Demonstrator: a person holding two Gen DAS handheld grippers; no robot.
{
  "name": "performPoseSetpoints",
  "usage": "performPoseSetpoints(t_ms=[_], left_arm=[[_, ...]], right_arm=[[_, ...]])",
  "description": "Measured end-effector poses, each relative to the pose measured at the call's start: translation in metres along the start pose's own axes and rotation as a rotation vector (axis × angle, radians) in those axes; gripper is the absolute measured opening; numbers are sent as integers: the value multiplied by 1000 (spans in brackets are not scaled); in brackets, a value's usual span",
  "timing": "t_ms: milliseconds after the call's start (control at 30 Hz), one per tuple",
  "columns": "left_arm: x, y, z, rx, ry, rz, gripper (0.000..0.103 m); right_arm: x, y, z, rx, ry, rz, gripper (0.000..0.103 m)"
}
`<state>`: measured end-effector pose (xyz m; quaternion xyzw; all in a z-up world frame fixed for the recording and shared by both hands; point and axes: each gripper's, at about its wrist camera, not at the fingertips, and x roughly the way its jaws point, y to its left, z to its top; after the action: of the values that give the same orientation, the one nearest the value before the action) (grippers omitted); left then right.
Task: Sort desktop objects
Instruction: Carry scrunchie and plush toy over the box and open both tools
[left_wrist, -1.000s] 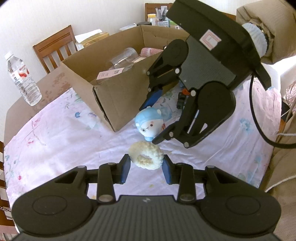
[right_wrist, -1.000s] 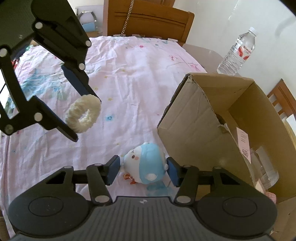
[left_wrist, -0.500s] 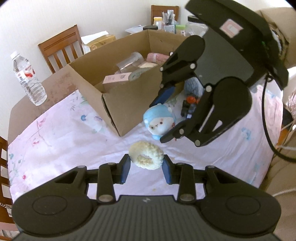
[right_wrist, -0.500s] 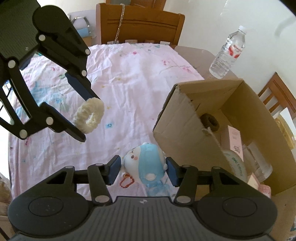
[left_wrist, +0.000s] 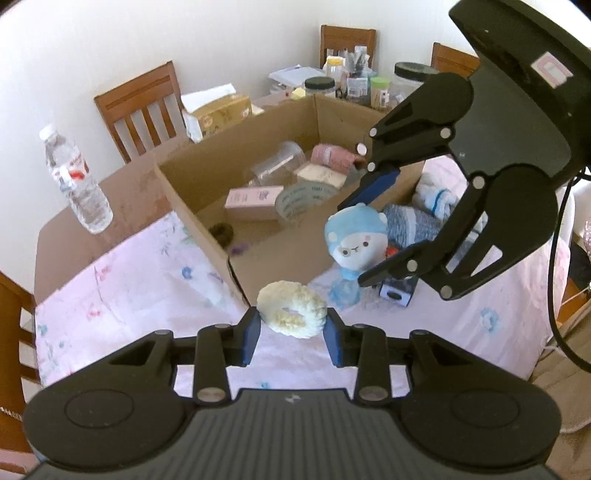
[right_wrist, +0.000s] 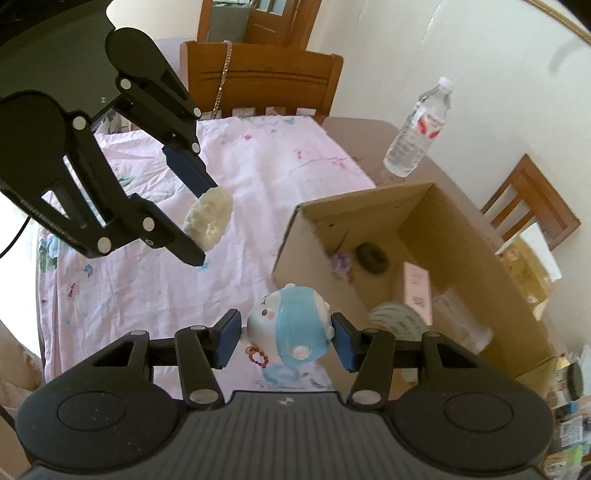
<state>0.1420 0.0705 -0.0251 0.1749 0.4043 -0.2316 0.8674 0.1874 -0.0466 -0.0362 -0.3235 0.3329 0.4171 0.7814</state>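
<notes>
Below me, a table (right_wrist: 354, 127) fills most of both views, brown at its bare far corner and otherwise covered by a pink flowered cloth (right_wrist: 266, 173) that lies creased. White walls close the room. In the left wrist view I count three wooden chairs along the top of the frame, and a fourth chair edge at the far left; clutter of jars and papers sits at the upper middle.

One open cardboard box (left_wrist: 280, 258) stands on the table at the centre of the left wrist view, and at the right of the right wrist view. Inside it I see one pink carton (left_wrist: 253, 197), one clear plastic jar (left_wrist: 277, 166) on its side, one roll of tape, one dark hair tie and a few small things I cannot tell apart. One water bottle (left_wrist: 79, 184) stands upright on the bare wood at the left, well apart from the box.

My left gripper (left_wrist: 291, 332) is clamped on one cream fluffy ring (left_wrist: 291, 314), held in the air near the box corner. My right gripper (right_wrist: 286, 339) is closed on one blue and white plush toy (right_wrist: 290, 321), also off the cloth, just beside the box wall. At the right of the left wrist view, past the toy, lie rolled blue and white fabrics and one small dark box.
</notes>
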Motion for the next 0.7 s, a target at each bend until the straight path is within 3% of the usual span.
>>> performPoseSetpoints(t_ms=[333,700], left_arm=[[-4,2,39,38,-65,15,36],[18,19,79,72,-91,34,36]], right_arm=[[-32,-32,4,23,-43,-78,58],[-36,-75,4,73,-49,-148,58]])
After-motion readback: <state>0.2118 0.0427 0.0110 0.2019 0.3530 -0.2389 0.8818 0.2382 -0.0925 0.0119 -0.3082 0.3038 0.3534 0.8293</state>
